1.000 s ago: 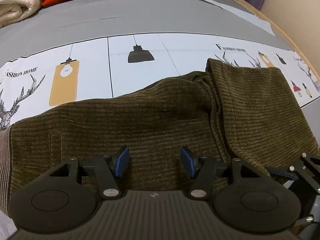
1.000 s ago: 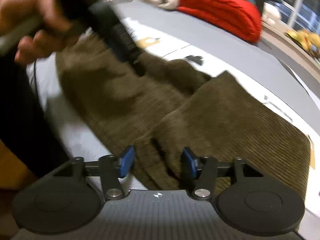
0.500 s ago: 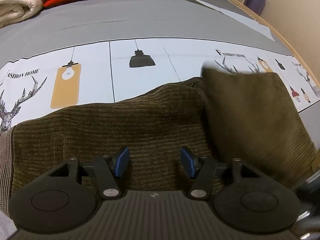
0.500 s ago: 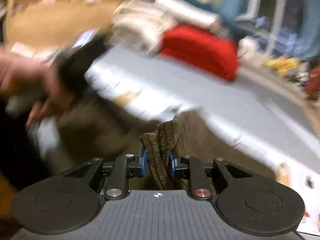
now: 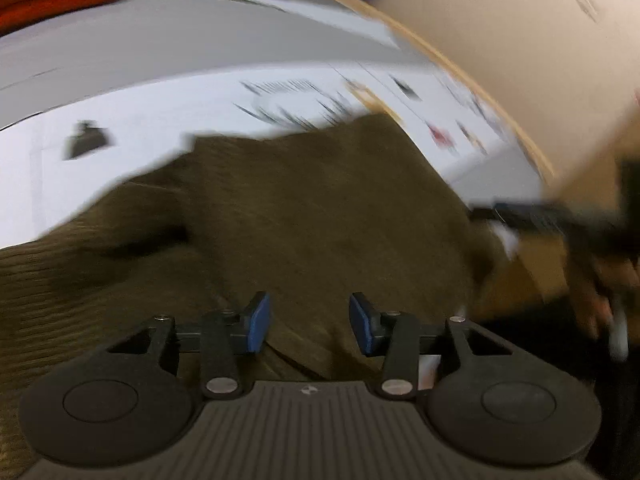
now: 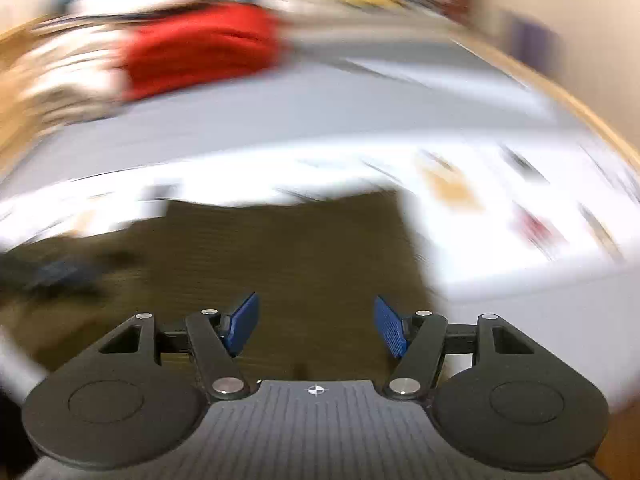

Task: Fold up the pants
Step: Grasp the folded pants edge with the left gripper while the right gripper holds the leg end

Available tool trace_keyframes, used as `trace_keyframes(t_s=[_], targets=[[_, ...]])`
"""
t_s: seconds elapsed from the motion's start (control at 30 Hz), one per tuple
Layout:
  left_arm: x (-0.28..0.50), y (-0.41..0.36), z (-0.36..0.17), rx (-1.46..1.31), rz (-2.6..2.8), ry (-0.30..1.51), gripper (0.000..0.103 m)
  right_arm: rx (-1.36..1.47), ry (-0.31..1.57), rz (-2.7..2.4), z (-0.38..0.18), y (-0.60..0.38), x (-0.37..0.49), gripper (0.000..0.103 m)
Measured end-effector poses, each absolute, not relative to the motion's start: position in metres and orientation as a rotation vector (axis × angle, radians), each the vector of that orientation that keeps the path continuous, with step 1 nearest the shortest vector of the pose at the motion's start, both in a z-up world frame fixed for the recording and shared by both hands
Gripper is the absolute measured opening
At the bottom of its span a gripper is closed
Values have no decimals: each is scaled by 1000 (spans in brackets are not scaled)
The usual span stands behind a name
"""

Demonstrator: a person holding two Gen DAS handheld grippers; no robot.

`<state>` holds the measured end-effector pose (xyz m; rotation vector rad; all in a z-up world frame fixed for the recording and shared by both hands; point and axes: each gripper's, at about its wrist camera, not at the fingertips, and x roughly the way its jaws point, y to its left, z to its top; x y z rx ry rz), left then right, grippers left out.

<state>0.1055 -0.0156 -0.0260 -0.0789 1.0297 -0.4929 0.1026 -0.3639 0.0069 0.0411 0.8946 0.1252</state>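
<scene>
Pants (image 6: 288, 248) on printed bed cover (image 6: 500, 264), already doubled into compact olive block. Left hand-held gripper (image 5: 306, 330) over cloth, jaws closing, nothing pinched. Right hand-held gripper (image 6: 316, 326) opening, empty. Likely 1 more fold or tidying left.

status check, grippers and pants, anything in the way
Left gripper closing, nothing pinched. Right gripper opening, pads clear of cloth. Olive corduroy pants lie folded over on the printed sheet. Nothing in the way; views blurred.

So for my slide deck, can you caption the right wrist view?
Right gripper, jaws opening and empty, above the olive corduroy pants on a printed bedsheet.
</scene>
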Motion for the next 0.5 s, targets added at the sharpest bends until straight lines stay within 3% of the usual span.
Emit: trace_keyframes(t_s=[0.07, 0.13, 0.33, 0.43, 0.5], targets=[[103, -31, -45, 35, -497, 1115, 47, 68, 976, 16, -13, -386, 108, 66], [105, -36, -65, 127, -417, 1170, 58, 146, 1025, 18, -26, -398, 109, 67], [122, -21, -52, 7, -333, 1124, 52, 304, 1092, 109, -40, -404, 114, 63], [135, -3, -40, -132, -274, 1048, 55, 293, 1091, 124, -41, -400, 108, 62], [142, 6, -39, -222, -220, 1011, 64, 288, 1082, 128, -37, -399, 106, 59]])
